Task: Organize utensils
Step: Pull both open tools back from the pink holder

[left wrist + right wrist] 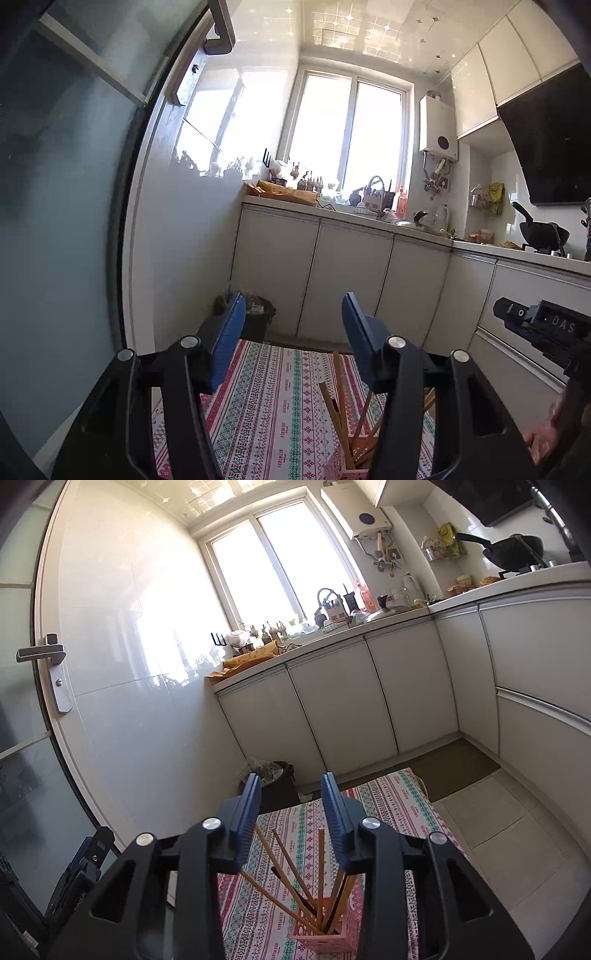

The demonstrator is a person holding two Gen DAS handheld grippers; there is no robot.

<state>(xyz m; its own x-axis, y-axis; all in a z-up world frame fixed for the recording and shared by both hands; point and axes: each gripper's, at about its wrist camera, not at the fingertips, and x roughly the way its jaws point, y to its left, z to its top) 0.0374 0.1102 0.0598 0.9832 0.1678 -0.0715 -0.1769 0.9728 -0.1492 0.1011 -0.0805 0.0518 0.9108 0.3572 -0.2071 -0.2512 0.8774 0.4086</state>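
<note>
In a sunlit kitchen, the right gripper [290, 805] hangs just above a pink holder [322, 936] on a table with a patterned cloth [402, 805], its blue pads spread apart with nothing between them. Below and just ahead of its jaws, a bunch of wooden chopsticks [295, 871] stands fanned out in the holder, their tips reaching up toward the pads without touching them. The left gripper [293, 325], to one side of the holder, also has its jaws wide and empty. No loose utensil shows on the cloth in either view, so the sorting looks largely done; whether any pieces wait outside the frame cannot be told.
</note>
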